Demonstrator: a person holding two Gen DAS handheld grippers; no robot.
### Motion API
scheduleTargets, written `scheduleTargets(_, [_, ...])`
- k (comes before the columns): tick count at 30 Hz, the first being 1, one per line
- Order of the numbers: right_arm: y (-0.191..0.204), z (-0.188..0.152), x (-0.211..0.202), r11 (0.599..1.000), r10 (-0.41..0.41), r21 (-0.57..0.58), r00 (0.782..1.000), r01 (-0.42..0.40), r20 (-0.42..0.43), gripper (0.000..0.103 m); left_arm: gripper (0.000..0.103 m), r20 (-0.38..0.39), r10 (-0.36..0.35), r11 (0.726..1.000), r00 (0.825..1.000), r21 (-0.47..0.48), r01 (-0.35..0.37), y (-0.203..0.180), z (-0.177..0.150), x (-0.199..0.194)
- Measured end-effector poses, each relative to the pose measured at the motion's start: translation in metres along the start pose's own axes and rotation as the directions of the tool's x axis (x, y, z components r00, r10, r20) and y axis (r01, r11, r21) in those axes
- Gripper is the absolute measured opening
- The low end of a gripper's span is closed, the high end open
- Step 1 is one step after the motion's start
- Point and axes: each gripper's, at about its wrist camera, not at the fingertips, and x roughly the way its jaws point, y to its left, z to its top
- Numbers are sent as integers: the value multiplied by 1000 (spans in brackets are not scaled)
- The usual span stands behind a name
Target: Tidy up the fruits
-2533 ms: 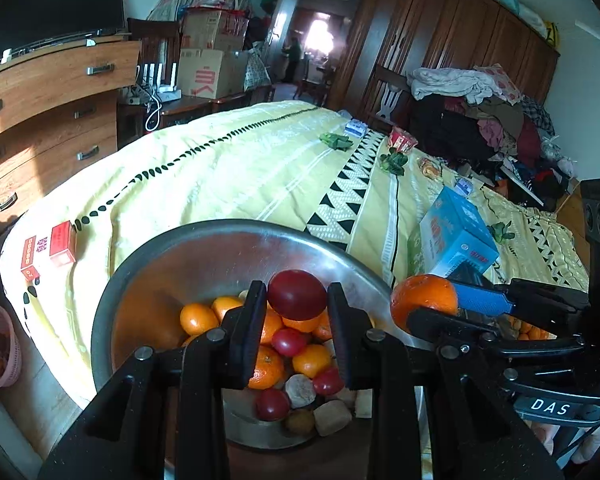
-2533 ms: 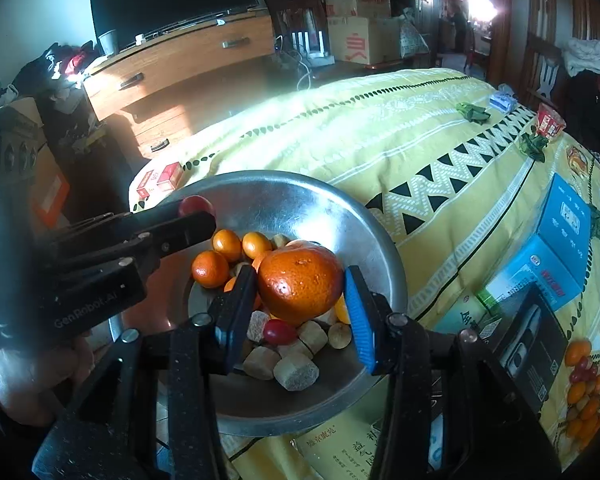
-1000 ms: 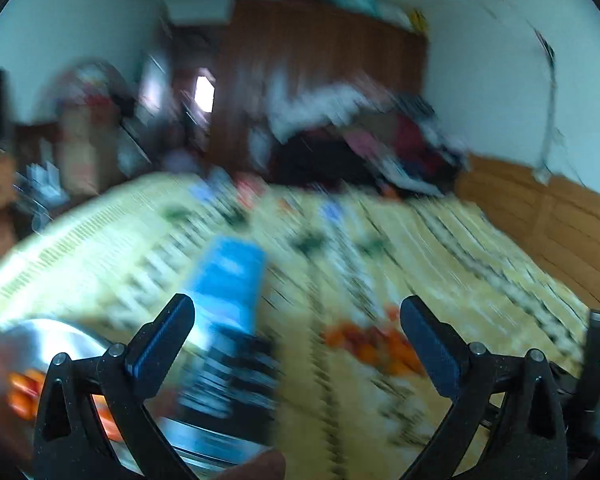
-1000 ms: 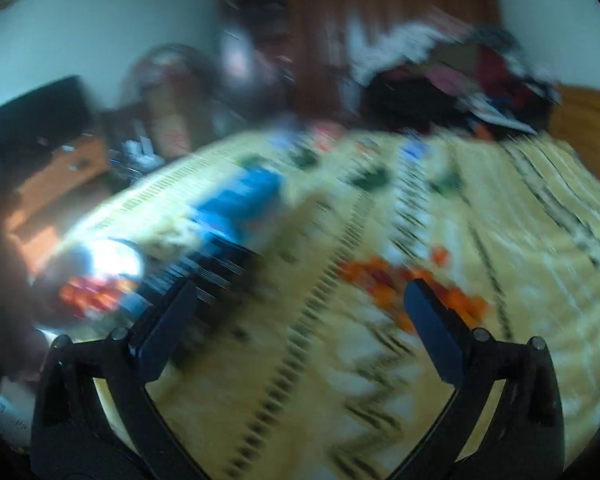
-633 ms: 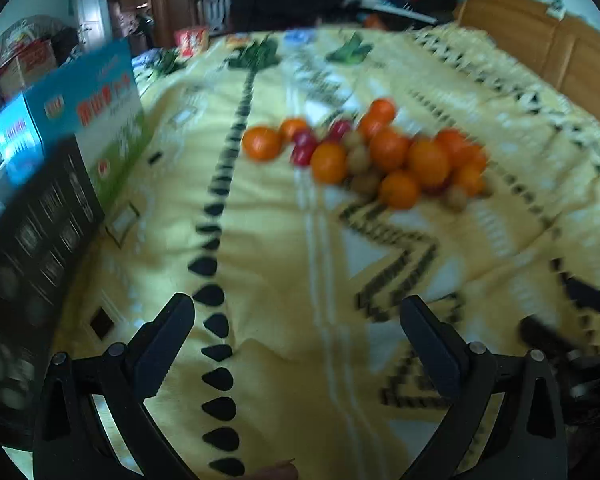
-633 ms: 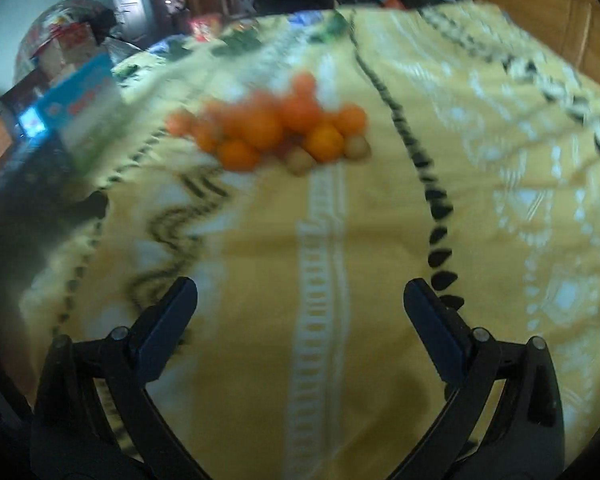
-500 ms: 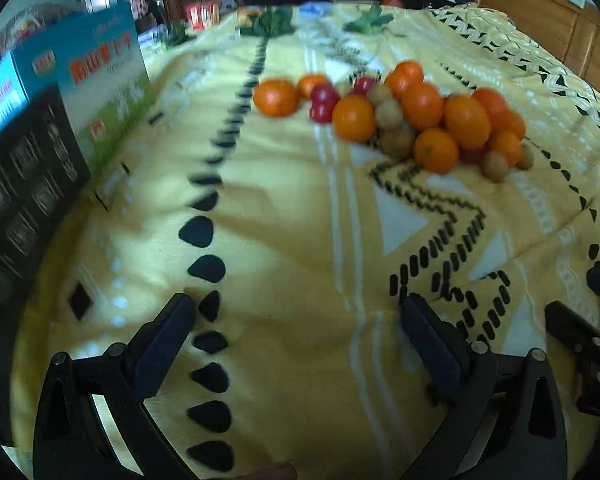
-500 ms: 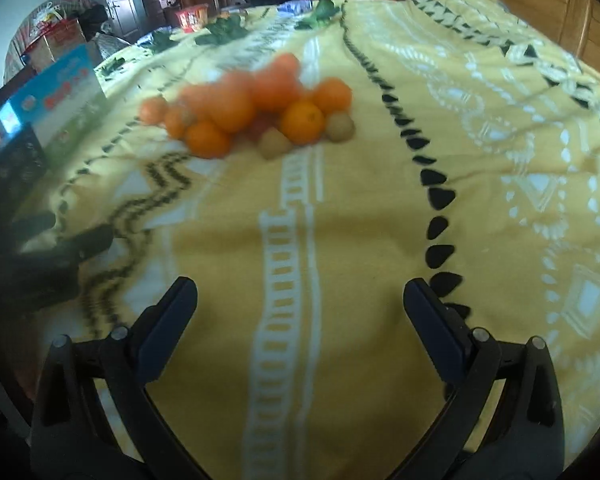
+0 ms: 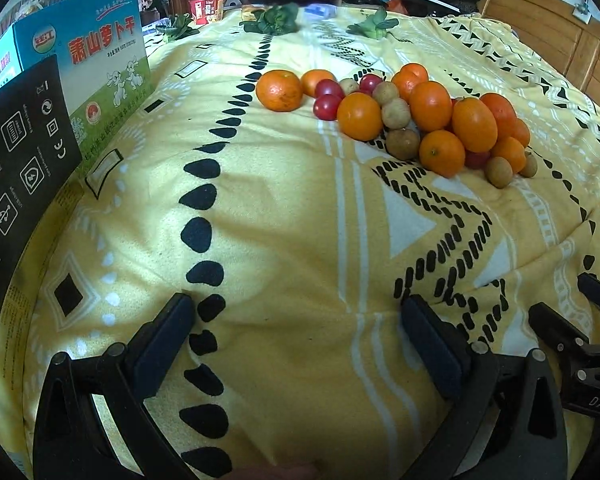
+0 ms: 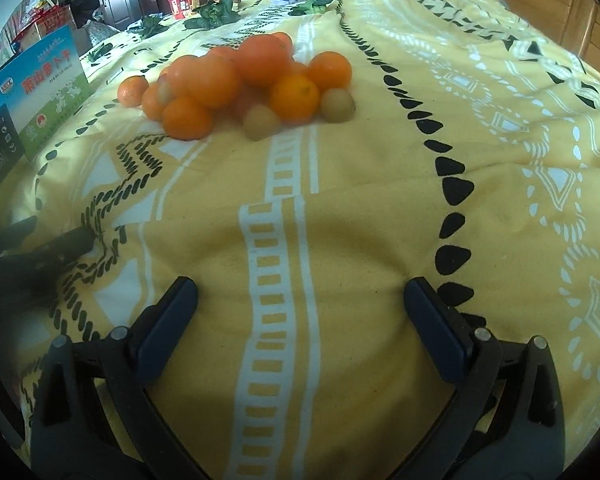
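Note:
A heap of fruit point(image 9: 432, 120) lies on the yellow patterned bedspread point(image 9: 300, 240): oranges, small red fruits and small brown round fruits. One orange point(image 9: 279, 90) sits apart at the heap's left end. In the right wrist view the same heap point(image 10: 236, 80) is ahead and to the left, with two brown fruits point(image 10: 337, 105) at its near edge. My left gripper point(image 9: 300, 332) is open and holds nothing, well short of the fruit. My right gripper point(image 10: 300, 312) is open too, also short of it. The metal bowl is out of view.
A blue and green carton point(image 9: 96, 64) and a black box point(image 9: 16, 152) stand at the left of the bed. Leafy greens point(image 9: 276, 20) and a red snack tub point(image 9: 206, 8) lie at the far end. Wooden panelling point(image 9: 560, 48) runs along the right.
Both grippers let go of the red fruit and the orange over the bowl, opened, and swung right to face the heap on the bedspread. They have since closed in on it.

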Motion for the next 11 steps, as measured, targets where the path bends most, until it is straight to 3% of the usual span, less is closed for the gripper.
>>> scheduleTargets(11, [0,-1,-1,1000,-3,-2,1000,3,0,103,103,4,3,1000,1000,3,-3,0,1,1])
